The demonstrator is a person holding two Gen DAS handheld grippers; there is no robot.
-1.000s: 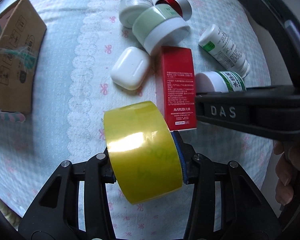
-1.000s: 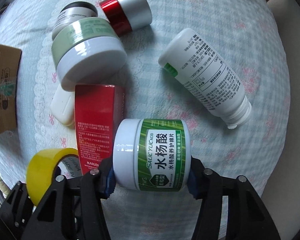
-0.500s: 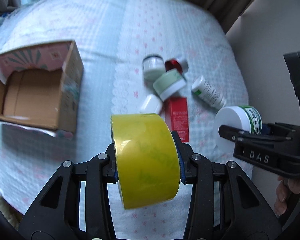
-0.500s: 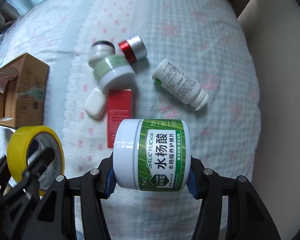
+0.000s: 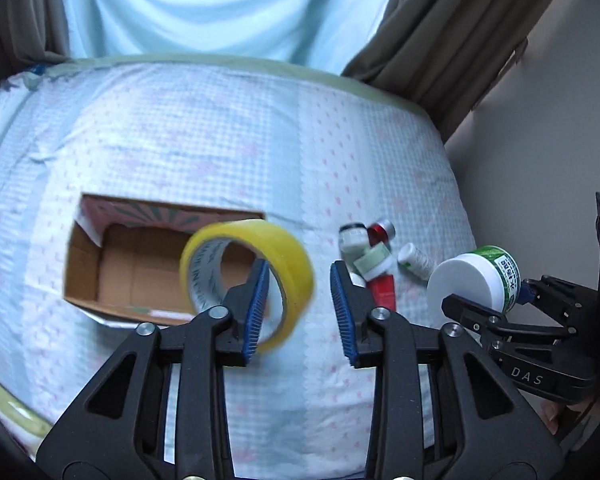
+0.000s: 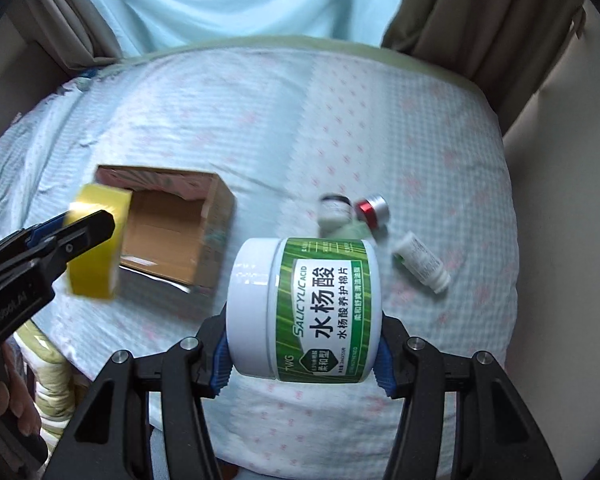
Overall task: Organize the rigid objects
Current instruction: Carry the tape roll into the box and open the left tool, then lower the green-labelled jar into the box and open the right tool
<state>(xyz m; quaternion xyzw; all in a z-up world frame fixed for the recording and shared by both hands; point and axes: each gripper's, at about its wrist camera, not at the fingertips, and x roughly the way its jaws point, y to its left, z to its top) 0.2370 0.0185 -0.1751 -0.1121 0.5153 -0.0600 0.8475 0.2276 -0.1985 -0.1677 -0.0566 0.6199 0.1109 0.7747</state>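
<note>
We record the left gripper [image 5: 298,312] with its blue-padded jaws standing apart; the yellow tape roll [image 5: 247,282] is no longer pinched between them and appears tilted in front of the left pad, its white printed core facing us, blurred, above the near edge of the open cardboard box [image 5: 140,268]. Whether the roll touches that pad we cannot tell with certainty. From the right wrist view the same roll [image 6: 96,240] shows as a broad glossy yellow band at the box's left end [image 6: 172,236]. The right gripper [image 6: 304,350] is clamped on the green-labelled jar [image 6: 304,310], a white tub with white lid lying sideways between the pads, label reading SALICYLIC ACID. On the checked bedcover [image 5: 260,140] beyond lie a red-and-silver cap [image 6: 372,208], a white bottle [image 6: 420,266], a dark-lidded jar [image 6: 334,210] and a red carton [image 5: 382,294], grouped close together, well apart from the box.
</note>
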